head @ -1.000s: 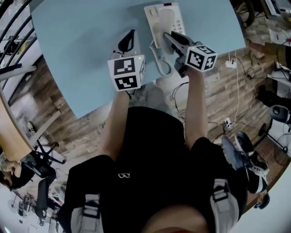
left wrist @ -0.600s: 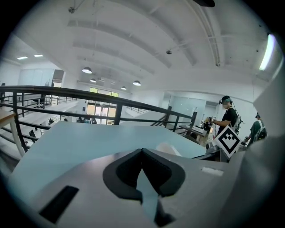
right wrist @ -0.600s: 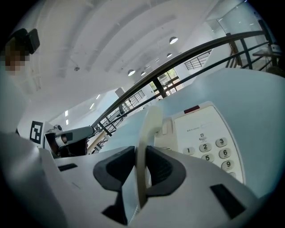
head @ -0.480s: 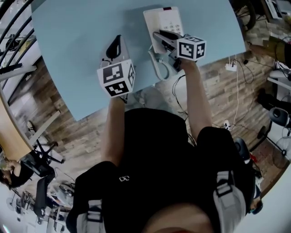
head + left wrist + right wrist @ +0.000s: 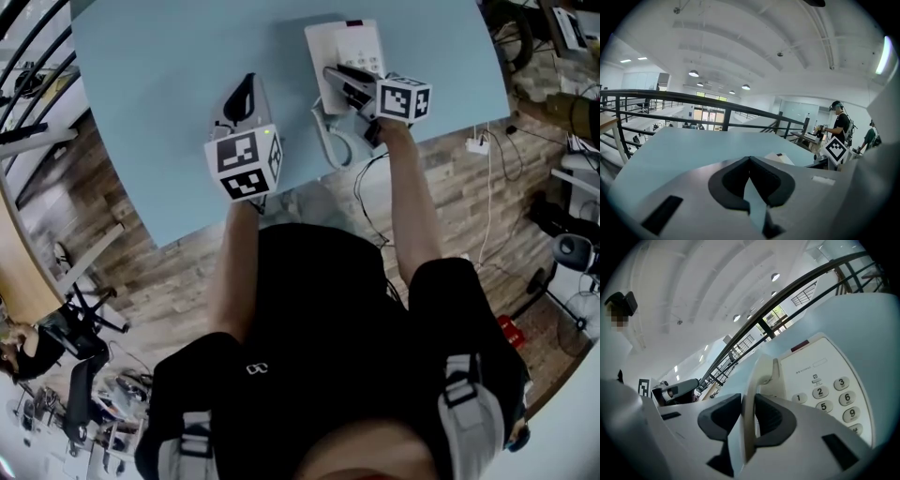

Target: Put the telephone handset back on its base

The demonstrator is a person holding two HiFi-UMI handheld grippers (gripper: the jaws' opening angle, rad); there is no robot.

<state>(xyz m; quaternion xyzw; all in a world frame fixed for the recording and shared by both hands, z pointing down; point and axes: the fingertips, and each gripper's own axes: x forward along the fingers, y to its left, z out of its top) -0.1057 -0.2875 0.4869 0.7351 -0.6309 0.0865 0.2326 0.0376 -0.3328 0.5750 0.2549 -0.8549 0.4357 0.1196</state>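
The white telephone base (image 5: 354,45) lies at the far side of the pale blue table (image 5: 159,94). Its keypad side (image 5: 829,390) shows in the right gripper view. The white handset (image 5: 758,376) lies along the base's left side, between the pads of my right gripper (image 5: 749,414) (image 5: 332,73). The jaws are opening, though both pads still look in touch with the handset. In the head view the gripper hides most of the handset. My left gripper (image 5: 246,82) (image 5: 750,160) is shut and empty over bare table to the left of the phone.
The coiled cord (image 5: 334,142) loops off the base toward the table's near edge. Past that edge is wood floor with cables and a power strip (image 5: 476,142). A black railing (image 5: 726,105) runs behind the table. A person (image 5: 840,125) stands far off.
My right gripper has moved left and away from me with the handset, bringing it down onto the base's left side. My left gripper has shifted a little to the left.
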